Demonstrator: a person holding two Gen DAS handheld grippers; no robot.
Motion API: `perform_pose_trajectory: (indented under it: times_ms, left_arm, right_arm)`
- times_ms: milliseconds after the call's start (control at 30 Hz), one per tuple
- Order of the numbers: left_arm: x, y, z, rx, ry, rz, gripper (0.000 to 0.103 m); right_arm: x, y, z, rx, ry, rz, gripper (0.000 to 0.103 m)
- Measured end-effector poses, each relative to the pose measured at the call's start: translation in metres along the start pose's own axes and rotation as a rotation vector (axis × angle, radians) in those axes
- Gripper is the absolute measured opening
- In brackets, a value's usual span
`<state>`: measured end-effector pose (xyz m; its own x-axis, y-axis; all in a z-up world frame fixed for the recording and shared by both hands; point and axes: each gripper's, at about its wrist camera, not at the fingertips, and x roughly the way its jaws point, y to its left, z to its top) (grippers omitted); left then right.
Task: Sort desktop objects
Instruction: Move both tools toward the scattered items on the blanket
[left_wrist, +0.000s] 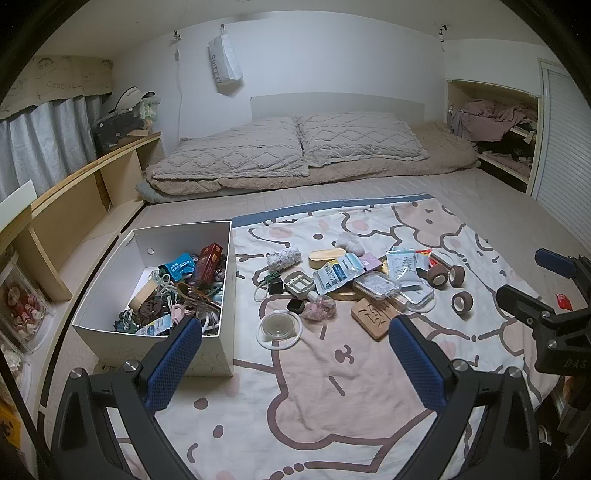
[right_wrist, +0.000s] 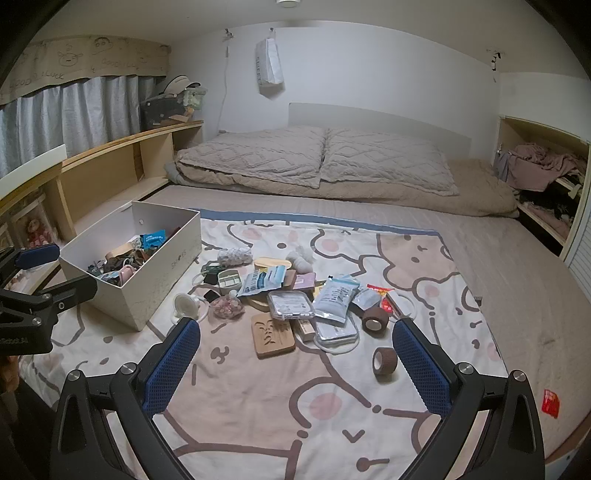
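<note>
A white box (left_wrist: 110, 343) holding several small items stands at the left of a cartoon-print sheet (left_wrist: 332, 398). Right of it lies a loose pile: a wooden coaster (left_wrist: 373, 317), a clear round lid (left_wrist: 279, 326), a blue-white pouch (left_wrist: 338, 273), a clear plastic case (left_wrist: 376, 286) and brown tape rolls (left_wrist: 437, 275). My left gripper (left_wrist: 295, 332) hovers open and holds nothing, short of the pile, its left finger in front of the box. My right gripper (right_wrist: 297, 326) is also open and holds nothing, above the sheet before the coaster (right_wrist: 273, 334), with a tape roll (right_wrist: 385, 360) by its right finger.
The sheet lies on a bed with pillows (left_wrist: 295, 147) and a folded blanket at the far end. A wooden shelf (left_wrist: 74, 192) runs along the left, a clothes cubby (left_wrist: 495, 125) stands at the right. A red packet (right_wrist: 550, 402) lies apart at the right.
</note>
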<state>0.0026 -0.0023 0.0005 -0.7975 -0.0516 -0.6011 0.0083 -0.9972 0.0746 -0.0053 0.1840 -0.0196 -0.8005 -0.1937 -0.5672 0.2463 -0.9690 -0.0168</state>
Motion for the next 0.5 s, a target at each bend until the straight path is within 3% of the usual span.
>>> perform_pose_trajectory:
  times_ms: [500]
  left_arm:
    - [0.014, 0.000, -0.009, -0.009, 0.051, 0.011, 0.102]
  right_arm:
    - [0.013, -0.003, -0.014, 0.016, 0.044, 0.014, 0.103]
